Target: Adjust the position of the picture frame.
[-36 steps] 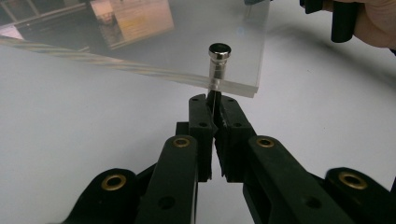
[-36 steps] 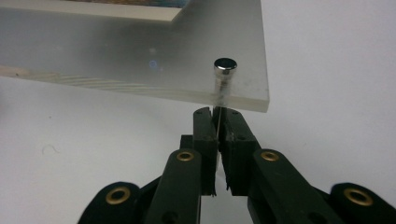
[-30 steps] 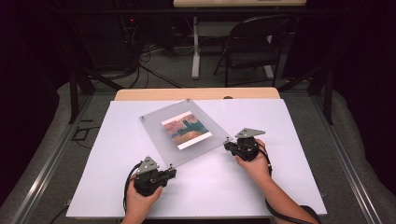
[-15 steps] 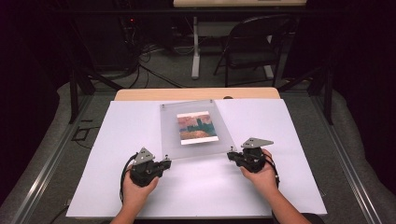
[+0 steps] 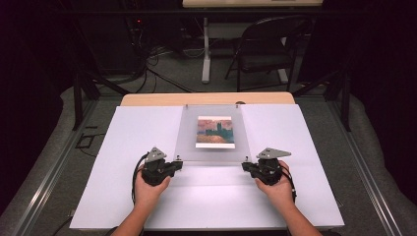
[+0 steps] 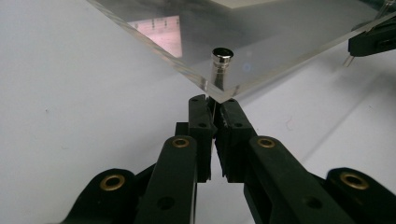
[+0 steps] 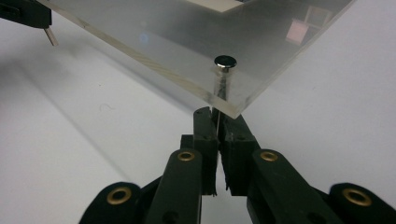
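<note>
Frame [image 5: 211, 132], a clear acrylic panel with a small painted print [image 5: 215, 132] at its middle, lies square on the white table [image 5: 123, 196] in the high view, its long axis running from 6 to 12 o'clock and its far edge reaching the wooden strip [image 5: 206, 99] at the table's 12 o'clock side. The left gripper [image 5: 178, 162] sits at the frame's near corner towards 7 o'clock, the right gripper [image 5: 244, 165] at the near corner towards 5 o'clock, each in a hand. Grey carpet surrounds the table, with a folding chair [image 5: 268, 49] and floor cables [image 5: 152, 69] beyond it at 12 o'clock in a dark room.

In the left gripper view the jaws are clenched on a thin edge right under the frame's corner [image 6: 219, 93], where a metal standoff [image 6: 221, 63] passes through the acrylic; what exactly they pinch I cannot tell. The other gripper shows at 2 o'clock.

In the right gripper view the jaws are likewise clenched just below the frame's corner [image 7: 233, 105], under a second standoff [image 7: 224, 65], with white table on both sides.
</note>
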Demonstrator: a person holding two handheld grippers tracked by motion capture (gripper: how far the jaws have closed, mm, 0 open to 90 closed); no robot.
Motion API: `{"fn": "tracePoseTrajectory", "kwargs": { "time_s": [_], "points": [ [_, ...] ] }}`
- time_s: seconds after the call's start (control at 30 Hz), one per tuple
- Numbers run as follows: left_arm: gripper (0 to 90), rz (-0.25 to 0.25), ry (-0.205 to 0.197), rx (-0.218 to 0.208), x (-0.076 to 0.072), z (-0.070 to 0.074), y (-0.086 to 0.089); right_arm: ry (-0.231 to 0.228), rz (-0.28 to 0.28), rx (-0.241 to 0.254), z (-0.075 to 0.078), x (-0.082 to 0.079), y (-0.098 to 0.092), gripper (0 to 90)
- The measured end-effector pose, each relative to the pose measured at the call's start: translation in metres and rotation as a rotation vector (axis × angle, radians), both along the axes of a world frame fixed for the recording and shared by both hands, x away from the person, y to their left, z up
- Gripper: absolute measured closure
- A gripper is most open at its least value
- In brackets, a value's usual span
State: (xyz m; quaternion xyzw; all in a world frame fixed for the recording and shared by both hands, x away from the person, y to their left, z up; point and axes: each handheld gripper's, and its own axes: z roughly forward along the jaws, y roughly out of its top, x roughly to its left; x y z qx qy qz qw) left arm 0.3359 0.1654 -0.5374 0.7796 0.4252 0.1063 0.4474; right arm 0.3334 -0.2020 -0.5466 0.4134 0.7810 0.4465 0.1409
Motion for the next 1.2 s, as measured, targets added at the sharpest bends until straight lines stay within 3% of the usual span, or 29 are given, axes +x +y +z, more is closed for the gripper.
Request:
{"fn": "tracePoseTrajectory", "kwargs": {
  "time_s": [0.27, 0.53, 0.57, 0.77, 1.2],
  "points": [
    [85.2, 0.003, 0.033, -0.005, 0.01, -0.008, -0.004, -0.003, -0.022, -0.001, -0.003, 0.01, -0.001, 85.2],
    [84.8, -0.014, 0.048, 0.028, 0.011, -0.016, -0.011, 0.049, -0.044, -0.001, -0.01, 0.014, -0.006, 85.1],
    [84.7, -0.014, 0.054, 0.016, 0.011, -0.017, -0.011, 0.052, -0.04, -0.007, -0.011, 0.014, -0.006, 85.1],
    [84.4, -0.014, 0.054, 0.004, 0.011, -0.018, -0.009, 0.046, -0.047, -0.005, -0.013, 0.013, -0.006, 85.1],
    [85.0, -0.018, 0.044, 0.03, 0.005, -0.015, -0.009, 0.05, -0.032, 0.0, -0.012, 0.009, -0.005, 85.2]
  ]
}}
